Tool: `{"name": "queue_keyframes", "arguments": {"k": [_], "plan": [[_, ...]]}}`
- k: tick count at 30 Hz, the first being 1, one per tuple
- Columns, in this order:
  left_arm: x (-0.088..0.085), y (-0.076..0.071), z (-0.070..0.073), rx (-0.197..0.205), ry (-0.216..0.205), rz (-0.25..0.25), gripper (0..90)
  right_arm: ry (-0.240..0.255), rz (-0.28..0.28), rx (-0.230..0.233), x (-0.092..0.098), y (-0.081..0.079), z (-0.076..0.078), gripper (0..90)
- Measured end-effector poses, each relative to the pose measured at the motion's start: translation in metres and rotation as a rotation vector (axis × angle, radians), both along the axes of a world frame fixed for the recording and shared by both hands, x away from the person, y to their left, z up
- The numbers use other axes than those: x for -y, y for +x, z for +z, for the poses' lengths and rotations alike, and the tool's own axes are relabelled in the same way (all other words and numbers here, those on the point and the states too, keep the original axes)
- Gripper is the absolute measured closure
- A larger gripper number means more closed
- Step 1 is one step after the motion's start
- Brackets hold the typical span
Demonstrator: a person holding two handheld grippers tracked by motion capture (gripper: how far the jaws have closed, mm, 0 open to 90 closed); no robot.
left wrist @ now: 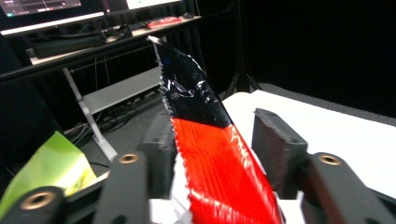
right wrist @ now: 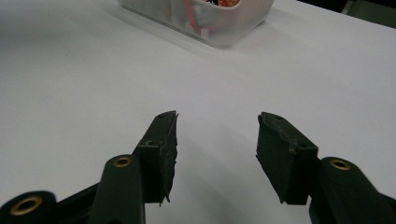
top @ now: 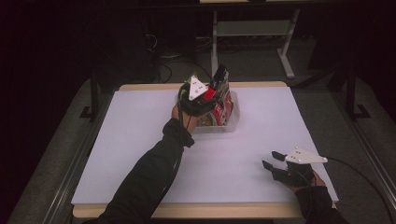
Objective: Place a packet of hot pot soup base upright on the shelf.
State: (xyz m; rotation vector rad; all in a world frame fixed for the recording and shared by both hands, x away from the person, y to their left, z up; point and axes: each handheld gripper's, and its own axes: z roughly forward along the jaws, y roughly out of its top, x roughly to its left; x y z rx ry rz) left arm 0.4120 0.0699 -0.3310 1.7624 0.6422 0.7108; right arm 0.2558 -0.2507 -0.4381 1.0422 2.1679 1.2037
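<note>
A red and black foil snack packet [left wrist: 189, 88] stands upright between the jaws of my left gripper [left wrist: 215, 135]. It leans against the left pad [left wrist: 161, 154], and a gap shows between it and the right pad [left wrist: 275, 149], so the jaws stand open around it. In the high view my left gripper [top: 210, 93] hovers over a clear plastic bin [top: 232, 122] at the back middle of the table, with the packet [top: 220, 77] sticking up from it. My right gripper [top: 273, 160] rests low near the front right, open with nothing between its jaws [right wrist: 217, 126].
The bin [right wrist: 219, 32] holds other snack packets, and a green packet [left wrist: 51, 163] shows beside my left jaw. A white sheet [top: 140, 140] covers the table. Dark floor, cables and desk legs [top: 215, 42] lie beyond the far edge.
</note>
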Motion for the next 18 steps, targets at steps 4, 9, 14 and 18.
{"name": "queue_keyframes", "arguments": {"k": [4,9,14,18], "plan": [[-0.012,-0.009,0.008,0.026,-0.009,-0.012,44.6,-0.003,-0.002,-0.004,-0.001,0.0,-0.001,47.0],[-0.03,-0.019,0.015,0.047,0.006,-0.021,41.9,-0.009,0.004,0.0,-0.002,0.0,0.0,47.0],[-0.044,-0.026,0.014,0.036,0.022,-0.035,40.8,-0.015,0.001,0.006,-0.003,-0.001,0.001,47.0],[-0.053,-0.031,0.013,0.006,0.043,-0.066,40.1,-0.018,0.0,0.01,-0.003,-0.001,0.001,47.1]]}}
